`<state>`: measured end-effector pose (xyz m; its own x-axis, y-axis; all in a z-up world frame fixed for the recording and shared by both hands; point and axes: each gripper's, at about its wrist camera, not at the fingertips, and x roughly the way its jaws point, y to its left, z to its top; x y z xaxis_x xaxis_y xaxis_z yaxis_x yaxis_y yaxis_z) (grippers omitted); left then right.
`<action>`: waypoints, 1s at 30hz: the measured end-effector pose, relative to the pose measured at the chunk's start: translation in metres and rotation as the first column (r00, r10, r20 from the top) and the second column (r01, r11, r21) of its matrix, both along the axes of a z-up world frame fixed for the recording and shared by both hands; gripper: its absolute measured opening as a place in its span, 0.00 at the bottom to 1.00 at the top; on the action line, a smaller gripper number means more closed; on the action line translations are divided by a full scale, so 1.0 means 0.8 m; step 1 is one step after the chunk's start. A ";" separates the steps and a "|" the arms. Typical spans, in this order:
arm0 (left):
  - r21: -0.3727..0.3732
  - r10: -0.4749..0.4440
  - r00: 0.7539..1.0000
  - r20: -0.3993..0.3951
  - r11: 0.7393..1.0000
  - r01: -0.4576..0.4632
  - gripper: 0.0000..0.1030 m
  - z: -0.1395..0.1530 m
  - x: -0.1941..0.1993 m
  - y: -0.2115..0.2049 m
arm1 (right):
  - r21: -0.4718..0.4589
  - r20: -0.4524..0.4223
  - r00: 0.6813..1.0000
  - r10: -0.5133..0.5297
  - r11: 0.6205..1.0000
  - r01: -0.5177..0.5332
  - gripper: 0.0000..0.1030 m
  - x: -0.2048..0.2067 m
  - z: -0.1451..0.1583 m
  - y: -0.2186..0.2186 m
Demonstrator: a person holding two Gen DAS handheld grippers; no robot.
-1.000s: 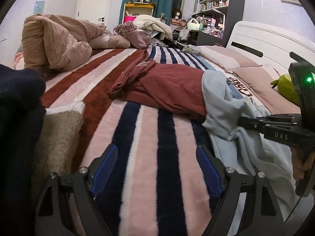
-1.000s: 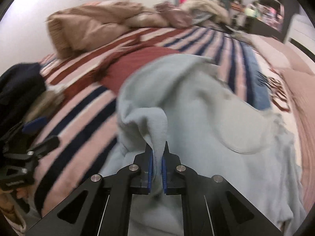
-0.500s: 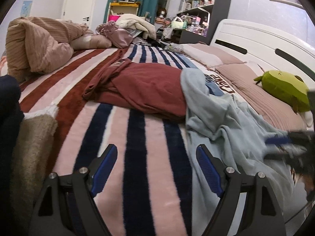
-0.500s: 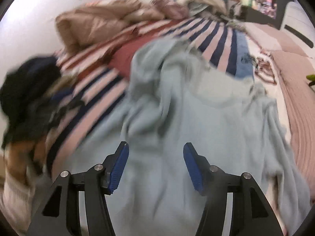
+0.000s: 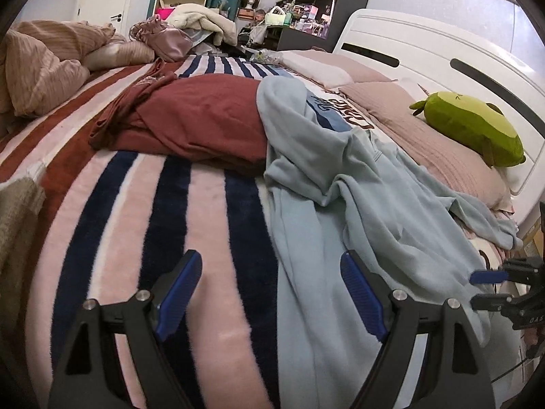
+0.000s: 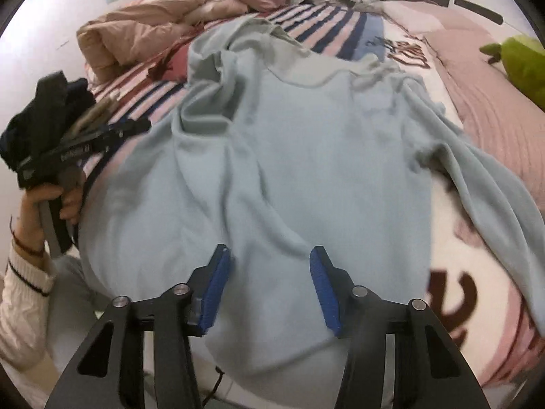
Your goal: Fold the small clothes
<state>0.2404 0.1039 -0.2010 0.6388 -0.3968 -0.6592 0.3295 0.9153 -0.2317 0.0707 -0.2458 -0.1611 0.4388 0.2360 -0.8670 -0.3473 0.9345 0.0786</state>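
Observation:
A light blue sweatshirt (image 6: 306, 156) lies spread and wrinkled on the striped bed, its hem toward me; it also shows in the left wrist view (image 5: 357, 211). A sleeve trails to the right (image 6: 494, 184). My right gripper (image 6: 269, 289) is open and empty, just above the hem. My left gripper (image 5: 269, 293) is open and empty, over the blanket at the sweatshirt's left edge; it shows at the left in the right wrist view (image 6: 112, 129). A maroon garment (image 5: 204, 122) lies crumpled beyond the sweatshirt.
The striped fleece blanket (image 5: 153, 211) covers the bed. A tan duvet (image 5: 44, 64) is heaped at the far left. A green plush toy (image 5: 473, 129) lies on the pillow by the white headboard (image 5: 425, 51). A dark garment (image 6: 41, 112) sits at the left.
My right gripper has let go of the blue sweatshirt, opened, and pulled back to the hem. The sweatshirt now lies flatter. My left gripper has moved right, toward the sweatshirt.

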 end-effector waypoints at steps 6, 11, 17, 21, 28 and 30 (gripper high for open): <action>-0.001 0.005 1.000 0.011 1.000 -0.005 0.78 0.003 -0.001 0.002 | -0.098 0.012 0.999 0.033 0.995 -0.031 0.40 -0.019 -0.017 0.015; 0.009 0.013 1.000 0.015 1.000 -0.014 0.78 0.003 -0.002 0.005 | -0.203 0.068 0.996 -0.063 0.976 0.076 0.64 -0.036 -0.017 0.007; 0.024 0.017 0.999 0.029 1.000 -0.018 0.78 0.005 -0.009 0.009 | -0.126 0.122 0.981 -0.148 0.978 0.164 0.36 -0.064 -0.018 -0.006; 0.028 0.021 0.999 0.040 0.999 -0.022 0.78 0.007 -0.014 0.011 | -0.221 0.231 0.966 -0.116 0.961 0.168 0.31 -0.078 -0.017 0.012; 0.007 0.017 0.999 0.044 1.000 -0.018 0.78 0.010 -0.016 0.011 | -0.171 0.181 0.976 -0.124 0.973 0.155 0.28 -0.076 -0.020 0.012; 0.004 0.016 0.999 0.045 1.000 -0.016 0.78 0.011 -0.017 0.012 | -0.112 0.153 0.970 -0.188 0.972 0.206 0.32 -0.070 -0.022 -0.003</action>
<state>0.2267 0.1134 -0.1922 0.6744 -0.3835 -0.6310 0.3245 0.9215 -0.2132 0.0149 -0.2482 -0.1788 0.5853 0.0253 -0.8104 -0.1543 0.9847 -0.0807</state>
